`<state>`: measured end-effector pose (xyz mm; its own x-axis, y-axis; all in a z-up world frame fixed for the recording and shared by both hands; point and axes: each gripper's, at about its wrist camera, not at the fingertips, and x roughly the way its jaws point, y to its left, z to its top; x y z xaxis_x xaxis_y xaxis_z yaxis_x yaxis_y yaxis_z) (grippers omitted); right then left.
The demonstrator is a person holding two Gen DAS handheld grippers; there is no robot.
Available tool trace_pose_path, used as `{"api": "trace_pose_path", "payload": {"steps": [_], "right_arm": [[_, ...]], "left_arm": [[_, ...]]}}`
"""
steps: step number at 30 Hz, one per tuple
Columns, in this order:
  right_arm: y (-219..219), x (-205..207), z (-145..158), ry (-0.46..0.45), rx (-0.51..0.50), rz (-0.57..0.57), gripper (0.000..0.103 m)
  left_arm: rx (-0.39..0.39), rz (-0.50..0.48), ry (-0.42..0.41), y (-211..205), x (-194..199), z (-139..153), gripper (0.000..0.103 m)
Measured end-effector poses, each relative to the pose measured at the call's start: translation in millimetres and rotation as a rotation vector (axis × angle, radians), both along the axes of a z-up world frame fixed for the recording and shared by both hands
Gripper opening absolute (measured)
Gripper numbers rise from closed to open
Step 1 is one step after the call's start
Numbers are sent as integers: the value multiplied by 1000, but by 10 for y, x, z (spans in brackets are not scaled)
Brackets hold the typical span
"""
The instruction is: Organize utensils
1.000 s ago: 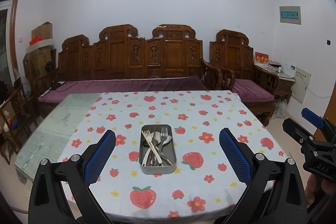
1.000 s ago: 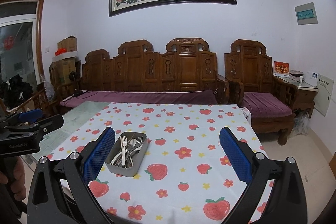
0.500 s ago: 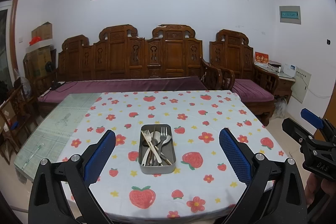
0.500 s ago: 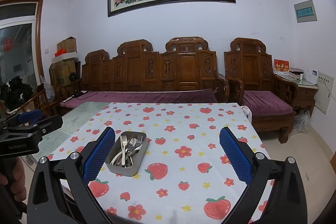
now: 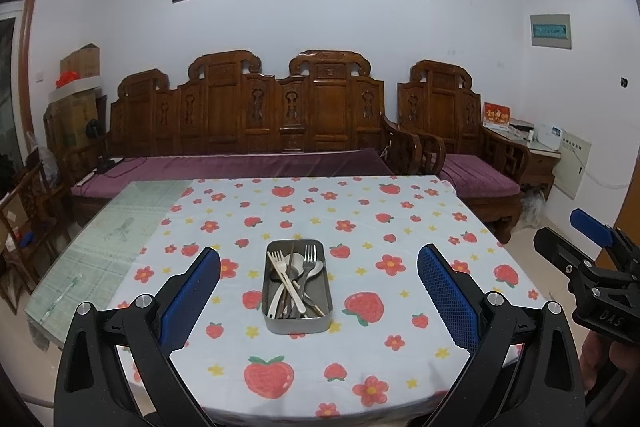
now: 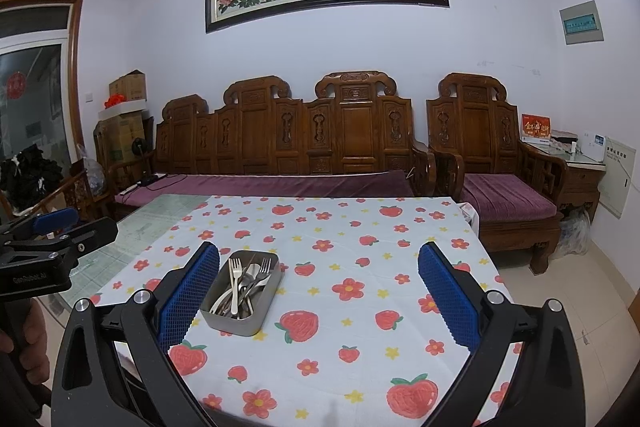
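A rectangular metal tin (image 5: 298, 323) (image 6: 224, 323) stands on the strawberry-print tablecloth (image 5: 360, 227) (image 6: 360, 227). Inside it lie several utensils (image 5: 294, 279) (image 6: 240, 287): forks, spoons and chopsticks, piled loosely across one another. My left gripper (image 5: 319, 287) hangs wide open above the near table edge, the tin centred between its blue pads, with nothing held. My right gripper (image 6: 319, 287) is also wide open and empty, with the tin close to its left pad (image 6: 188, 291). Each gripper shows at the side of the other's view.
A bare glass strip of the table (image 5: 100, 247) lies left of the cloth. A carved wooden sofa (image 5: 256, 131) and armchair (image 5: 460, 131) with purple cushions stand behind the table. Stacked boxes (image 6: 124, 123) are at the left, a side table (image 6: 576, 163) at the right.
Both views have shifted only slightly; the grippers stay wide open and the tin has not moved.
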<state>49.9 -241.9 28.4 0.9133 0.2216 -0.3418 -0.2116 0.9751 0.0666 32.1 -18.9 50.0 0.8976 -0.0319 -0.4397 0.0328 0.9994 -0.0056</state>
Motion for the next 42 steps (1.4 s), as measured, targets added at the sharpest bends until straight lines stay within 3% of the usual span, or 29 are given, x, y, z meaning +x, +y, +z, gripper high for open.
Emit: {"api": "trace_pose_path", "payload": {"steps": [42], "right_arm": [[-15,-17,-14,3,1,-3,100]], "left_arm": [[-1,-1,-4,-3,-19,-7,95]]}}
